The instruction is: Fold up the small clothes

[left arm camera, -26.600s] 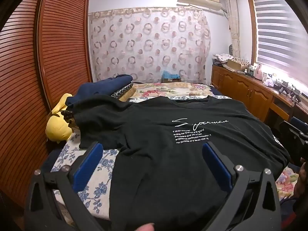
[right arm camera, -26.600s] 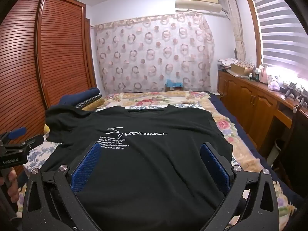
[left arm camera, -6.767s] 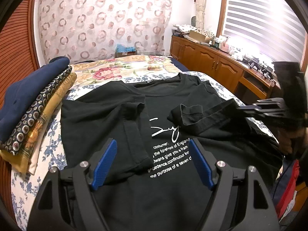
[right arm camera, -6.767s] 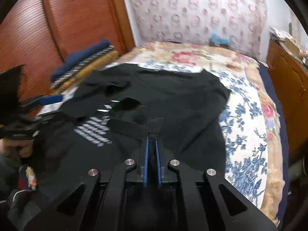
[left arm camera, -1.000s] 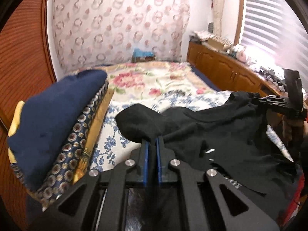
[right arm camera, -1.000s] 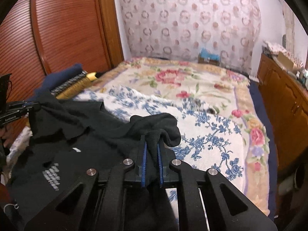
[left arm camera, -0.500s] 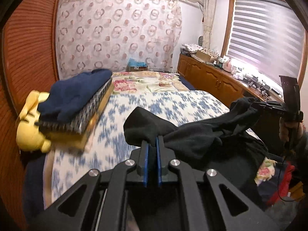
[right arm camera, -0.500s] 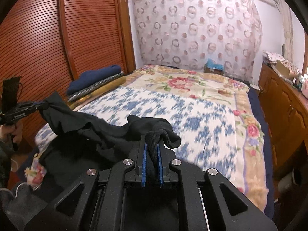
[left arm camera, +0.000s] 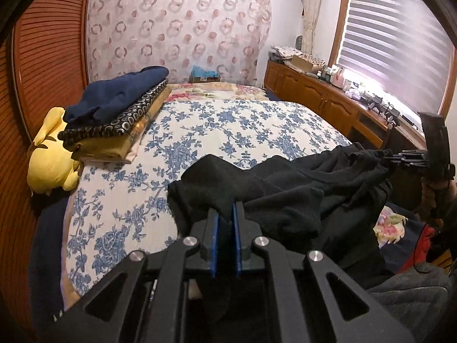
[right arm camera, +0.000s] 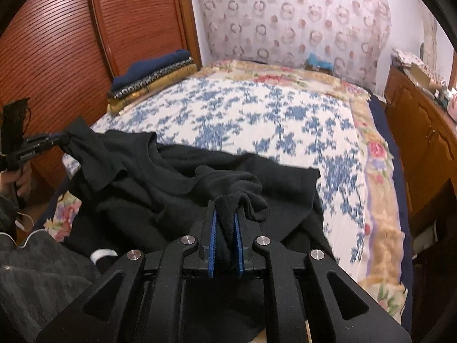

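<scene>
My left gripper (left arm camera: 225, 214): matte black angular frame with triangular cut-outs, four silver round screw heads, blue ribbed pads (left arm camera: 213, 245). My right gripper (right arm camera: 225, 223): the same build. My hand (right arm camera: 21, 180), bare-skinned at nine o'clock; grey sleeve (right arm camera: 42, 271) with thin white cable.

The black shirt (left arm camera: 300, 188) hid the near right part of the bed (left arm camera: 228, 125) and its own lower half dropped out of sight behind the left tongs (left arm camera: 225, 220). In the right wrist view the blue flower print (right arm camera: 257, 120) was smeared, and small clutter on the far cabinet (left arm camera: 314, 65) stayed unreadable
</scene>
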The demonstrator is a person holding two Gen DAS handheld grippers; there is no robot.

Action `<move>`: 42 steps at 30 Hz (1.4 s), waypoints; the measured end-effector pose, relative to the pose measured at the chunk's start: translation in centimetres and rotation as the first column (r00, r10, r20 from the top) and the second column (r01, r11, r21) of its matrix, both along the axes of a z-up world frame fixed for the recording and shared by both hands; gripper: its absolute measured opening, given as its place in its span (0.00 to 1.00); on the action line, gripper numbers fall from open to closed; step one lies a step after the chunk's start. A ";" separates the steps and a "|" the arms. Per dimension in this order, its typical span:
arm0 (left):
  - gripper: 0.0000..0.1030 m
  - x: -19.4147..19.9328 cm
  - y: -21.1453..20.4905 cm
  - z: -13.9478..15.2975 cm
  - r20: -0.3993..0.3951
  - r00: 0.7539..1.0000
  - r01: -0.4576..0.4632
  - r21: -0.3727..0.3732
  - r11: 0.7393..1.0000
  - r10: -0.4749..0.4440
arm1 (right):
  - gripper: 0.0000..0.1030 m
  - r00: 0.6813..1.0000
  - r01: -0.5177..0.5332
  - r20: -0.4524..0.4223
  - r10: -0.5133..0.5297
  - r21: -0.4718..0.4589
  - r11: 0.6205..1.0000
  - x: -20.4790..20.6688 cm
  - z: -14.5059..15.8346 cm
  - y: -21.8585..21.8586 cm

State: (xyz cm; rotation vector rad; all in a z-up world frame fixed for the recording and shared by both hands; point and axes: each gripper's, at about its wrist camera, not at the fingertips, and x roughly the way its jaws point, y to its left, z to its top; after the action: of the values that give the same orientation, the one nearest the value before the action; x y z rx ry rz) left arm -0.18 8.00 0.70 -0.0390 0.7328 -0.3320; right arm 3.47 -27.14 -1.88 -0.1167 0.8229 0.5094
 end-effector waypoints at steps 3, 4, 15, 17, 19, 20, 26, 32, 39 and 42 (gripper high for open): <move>0.10 -0.3 -0.1 0.5 0.013 1.000 0.010 0.011 1.000 -0.010 | 0.17 1.000 0.018 0.003 -0.018 -0.008 1.000 -0.4 0.0 -0.5; 0.13 -0.2 -0.1 0.6 0.017 1.000 0.011 0.014 1.000 -0.011 | 0.18 1.000 0.022 0.003 -0.022 -0.007 1.000 -0.4 0.1 -0.7; 0.54 2.7 0.5 1.3 0.031 1.000 -0.004 0.023 1.000 0.004 | 0.32 0.996 0.067 0.064 -0.066 -0.014 0.998 0.4 1.8 -2.0; 0.54 3.9 0.8 0.6 0.007 1.000 -0.010 0.021 1.000 0.010 | 0.36 0.995 0.075 0.066 -0.074 -0.020 0.997 1.1 1.5 -2.0; 0.54 5.4 1.0 -0.4 -0.017 0.999 -0.026 0.036 0.999 0.027 | 0.39 0.994 0.085 0.067 -0.083 -0.031 0.996 1.9 1.0 -2.1; 0.54 6.2 1.1 -0.9 -0.033 0.999 -0.035 0.045 0.998 0.037 | 0.39 0.994 0.091 0.065 -0.089 -0.034 0.995 2.4 0.6 -2.1; 0.54 9.4 2.0 -3.3 -0.080 0.993 -0.075 0.074 0.994 0.081 | 0.41 0.992 0.119 0.037 -0.117 -0.046 0.992 5.6 -1.7 -2.5; 0.54 11.2 2.4 -4.7 -0.103 0.990 -0.087 0.084 0.993 0.095 | 0.49 0.986 0.169 0.019 -0.168 -0.028 0.985 8.2 -3.3 -3.9; 0.54 12.0 2.5 -6.6 -0.157 0.984 -0.079 0.065 0.995 0.089 | 0.52 0.976 0.211 -0.048 -0.211 -0.019 0.977 10.0 -5.3 -5.5; 0.54 11.9 2.5 -7.2 -0.184 0.980 -0.070 0.026 0.997 0.074 | 0.52 0.977 0.201 -0.070 -0.202 -0.023 0.979 10.0 -6.0 -5.3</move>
State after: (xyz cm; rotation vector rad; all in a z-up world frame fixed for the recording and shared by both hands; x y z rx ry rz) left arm 11.69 10.54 -6.51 -0.0789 0.9163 -0.2543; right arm 13.49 -32.45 -7.85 -0.0287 0.8990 0.3177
